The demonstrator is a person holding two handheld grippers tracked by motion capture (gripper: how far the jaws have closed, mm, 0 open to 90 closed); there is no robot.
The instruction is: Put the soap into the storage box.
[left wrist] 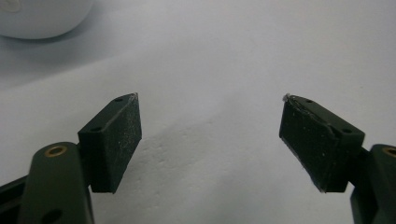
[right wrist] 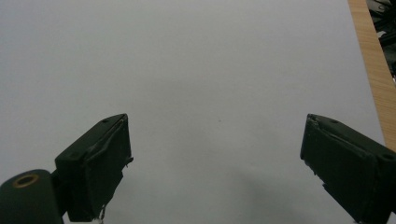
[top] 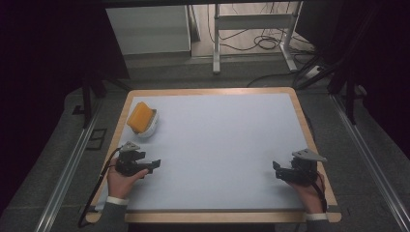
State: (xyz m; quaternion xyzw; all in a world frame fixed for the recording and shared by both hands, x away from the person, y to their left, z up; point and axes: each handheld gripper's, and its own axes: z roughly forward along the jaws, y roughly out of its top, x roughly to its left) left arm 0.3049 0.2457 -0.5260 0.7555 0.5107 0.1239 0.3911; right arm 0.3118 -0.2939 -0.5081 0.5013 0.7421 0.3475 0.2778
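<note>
we're looking down on the big white surface (top: 217, 145) with its wooden rim, and it takes up most of the high view. at its far left corner sits a white bowl (top: 149, 126), and in it an orange sponge (top: 140, 117) is propped up on a tilt, sticking out above the rim. in the left gripper view we catch the curved white wall of that bowl (left wrist: 39, 18) at the top left edge, well apart from the jaws. now to our hands: the left gripper (top: 153, 164) is held low at the near left, nearer to the bowl and pointing towards the middle, jaws spread wide with nothing between them (left wrist: 210, 140). the right gripper (top: 275, 170) sits at the near right, pointing back at the left one, jaws also wide apart over bare white (right wrist: 215, 158), wooden edge (right wrist: 373, 70) showing beside it.
</note>
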